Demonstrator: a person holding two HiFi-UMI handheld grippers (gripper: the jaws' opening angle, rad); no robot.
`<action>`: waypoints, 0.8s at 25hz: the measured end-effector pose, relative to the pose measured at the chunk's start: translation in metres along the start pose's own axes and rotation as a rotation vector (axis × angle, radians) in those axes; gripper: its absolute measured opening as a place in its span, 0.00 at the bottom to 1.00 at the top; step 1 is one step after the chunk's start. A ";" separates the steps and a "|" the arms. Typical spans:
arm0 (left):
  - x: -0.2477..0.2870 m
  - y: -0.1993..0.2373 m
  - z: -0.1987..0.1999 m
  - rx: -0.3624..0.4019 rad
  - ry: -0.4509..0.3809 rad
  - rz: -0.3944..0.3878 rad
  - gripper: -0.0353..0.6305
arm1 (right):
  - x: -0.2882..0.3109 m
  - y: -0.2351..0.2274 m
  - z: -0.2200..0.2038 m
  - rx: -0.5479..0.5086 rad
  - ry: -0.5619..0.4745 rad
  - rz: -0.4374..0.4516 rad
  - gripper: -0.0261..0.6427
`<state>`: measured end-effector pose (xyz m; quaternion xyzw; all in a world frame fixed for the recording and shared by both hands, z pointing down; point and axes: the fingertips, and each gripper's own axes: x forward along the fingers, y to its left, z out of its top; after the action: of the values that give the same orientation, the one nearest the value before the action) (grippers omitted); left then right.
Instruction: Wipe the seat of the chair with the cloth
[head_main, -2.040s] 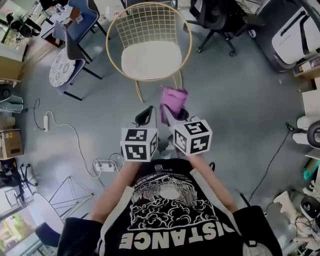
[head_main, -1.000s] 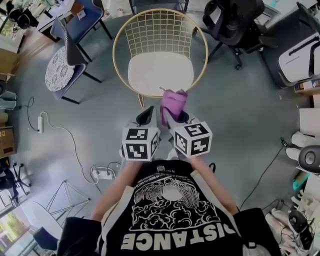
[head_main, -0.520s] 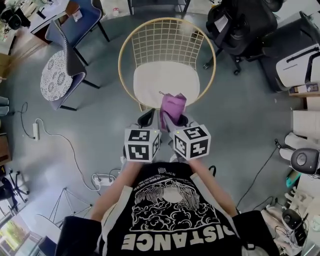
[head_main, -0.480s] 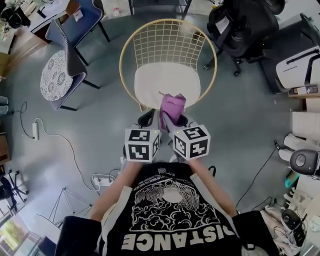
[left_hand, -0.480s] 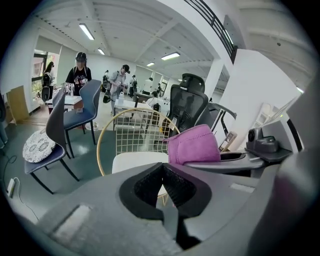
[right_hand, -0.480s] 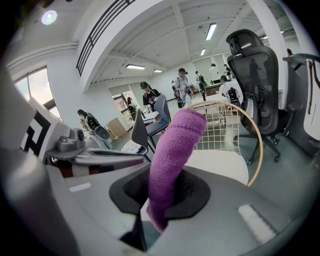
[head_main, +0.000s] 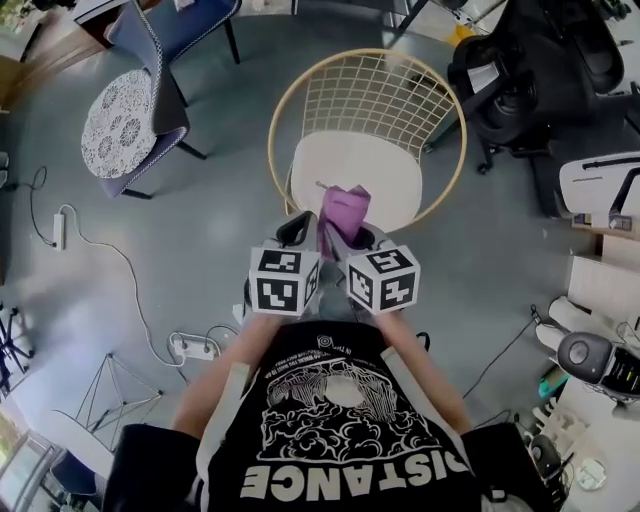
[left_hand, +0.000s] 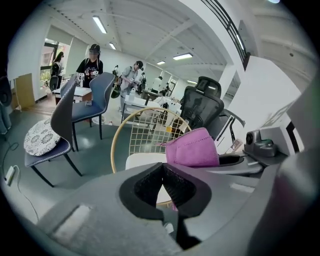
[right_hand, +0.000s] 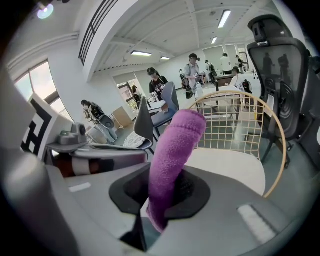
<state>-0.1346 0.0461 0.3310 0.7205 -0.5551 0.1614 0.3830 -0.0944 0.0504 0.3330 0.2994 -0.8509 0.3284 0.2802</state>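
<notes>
The right gripper (right_hand: 161, 192) pinched the purple cloth (right_hand: 175, 145) upright (just before the wire chair's cream seat (head_main: 352, 165)); the left gripper (left_hand: 162, 186) had its jaws pressed together, empty.

Was open-plan office or lab: black swivel chairs (head_main: 515, 95), ceiling strip lights (left_hand: 101, 24), grey floor (head_main: 140, 260) with power strip (head_main: 190, 347) and cables, people (left_hand: 91, 64) standing by desk (left_hand: 82, 91).

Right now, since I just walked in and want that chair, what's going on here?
A person holds a claw in each hand. The right claw is shut on a purple cloth. The left claw is shut and empty. Both face the white seat of the wire chair; the cloth looks clear of it.
</notes>
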 end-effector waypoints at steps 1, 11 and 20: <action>0.005 -0.002 0.000 -0.006 0.003 0.008 0.05 | 0.001 -0.006 0.000 -0.001 0.008 0.007 0.13; 0.023 0.035 -0.012 -0.121 -0.022 0.139 0.05 | 0.064 -0.011 -0.001 -0.012 0.063 0.167 0.13; 0.085 0.098 -0.020 -0.231 0.055 0.232 0.05 | 0.179 -0.051 -0.004 -0.009 0.205 0.238 0.13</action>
<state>-0.1928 -0.0053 0.4365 0.5982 -0.6387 0.1593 0.4569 -0.1768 -0.0359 0.4765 0.1601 -0.8488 0.3842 0.3259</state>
